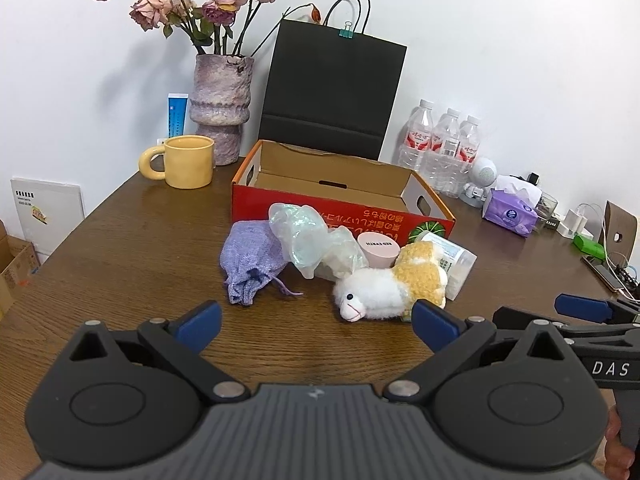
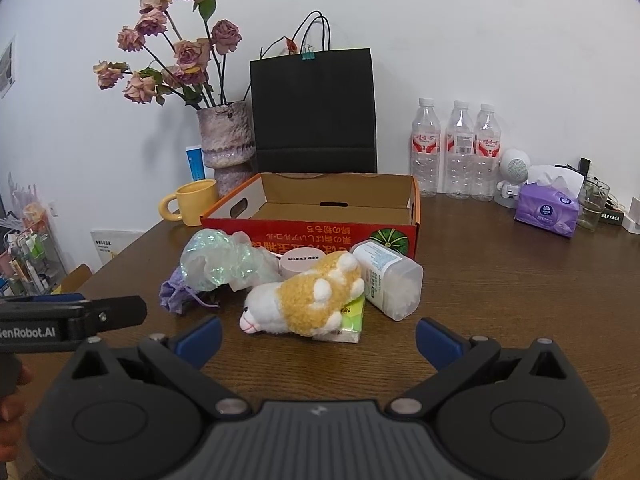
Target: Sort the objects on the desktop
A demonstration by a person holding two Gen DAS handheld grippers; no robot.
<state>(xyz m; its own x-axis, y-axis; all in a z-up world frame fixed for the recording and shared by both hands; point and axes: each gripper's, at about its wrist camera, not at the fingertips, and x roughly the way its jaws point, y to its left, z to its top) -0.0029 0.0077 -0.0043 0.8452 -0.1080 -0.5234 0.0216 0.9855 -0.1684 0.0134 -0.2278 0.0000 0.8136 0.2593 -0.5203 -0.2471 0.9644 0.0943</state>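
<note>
A pile lies on the wooden table in front of an open red cardboard box [image 1: 280, 204] [image 2: 340, 230]: a purple knit pouch [image 1: 250, 258] [image 2: 176, 294], an iridescent plastic wrap [image 1: 308, 240] [image 2: 218, 260], a pink round jar [image 1: 378, 248] [image 2: 300, 262], a white-and-yellow plush sheep [image 1: 384, 288] [image 2: 308, 300], a clear plastic container [image 1: 456, 260] [image 2: 390, 276] and a green tissue pack [image 2: 348, 326] under the sheep. My left gripper [image 1: 316, 324] is open and empty, just short of the pile. My right gripper [image 2: 318, 338] is open and empty, just short of the sheep.
A yellow mug [image 1: 186, 160] [image 2: 192, 202], a vase of dried roses [image 1: 220, 108] [image 2: 228, 140] and a black paper bag [image 1: 332, 88] [image 2: 314, 112] stand behind the box. Water bottles [image 1: 444, 144] [image 2: 456, 148], a purple tissue pack [image 1: 512, 212] [image 2: 548, 210] and cables sit at the right.
</note>
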